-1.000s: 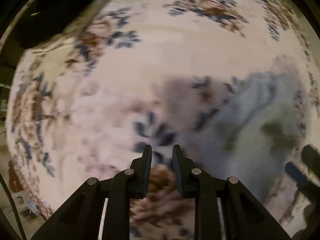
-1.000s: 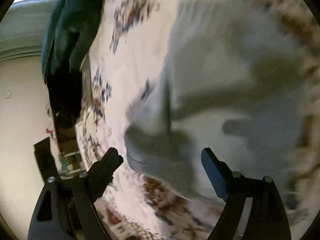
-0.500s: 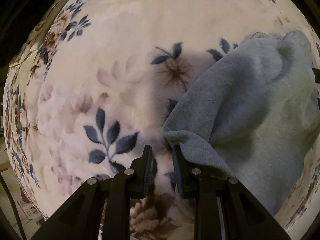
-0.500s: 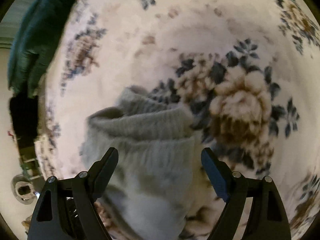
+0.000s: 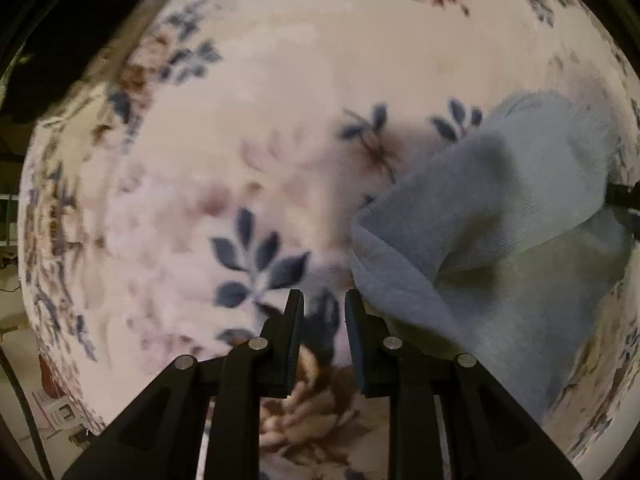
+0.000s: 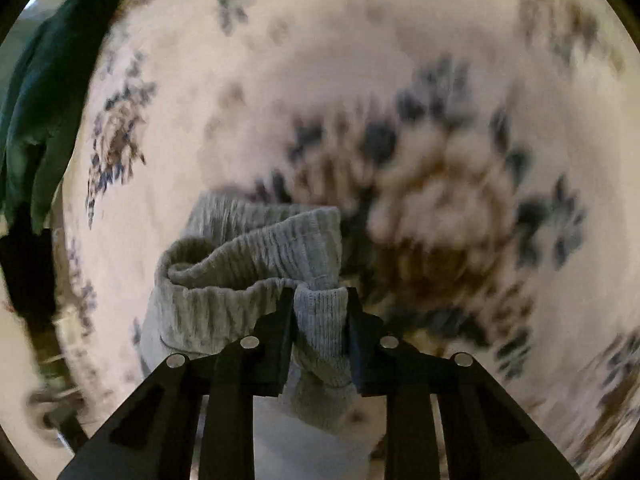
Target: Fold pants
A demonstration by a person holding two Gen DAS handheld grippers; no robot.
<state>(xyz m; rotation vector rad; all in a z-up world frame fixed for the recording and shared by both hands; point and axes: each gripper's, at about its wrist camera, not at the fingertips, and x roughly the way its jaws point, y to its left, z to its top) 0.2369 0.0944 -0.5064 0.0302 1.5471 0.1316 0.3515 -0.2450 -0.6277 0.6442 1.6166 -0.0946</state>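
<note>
Right gripper [image 6: 320, 300] clamps the grey sweatpants' [image 6: 256, 280] ribbed waistband, soft and floppy; left gripper [image 5: 322, 304] nearly together, empty.

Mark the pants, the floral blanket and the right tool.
pants [image 6: 256, 264]: right wrist view, ribbed waistband.
floral blanket [image 5: 320, 128]: left wrist view, bare pale patch.
right tool [image 6: 320, 312]: right wrist view, between fingertips, on pinched waistband.

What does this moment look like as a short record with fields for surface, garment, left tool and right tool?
surface: floral blanket, cream with blue and brown flowers
garment: grey pants, bunched, partly lifted
left tool: jaws nearly shut, nothing between them, beside the pants' edge
right tool: shut on the pants' ribbed band
other: dark green cloth at the blanket's edge
</note>
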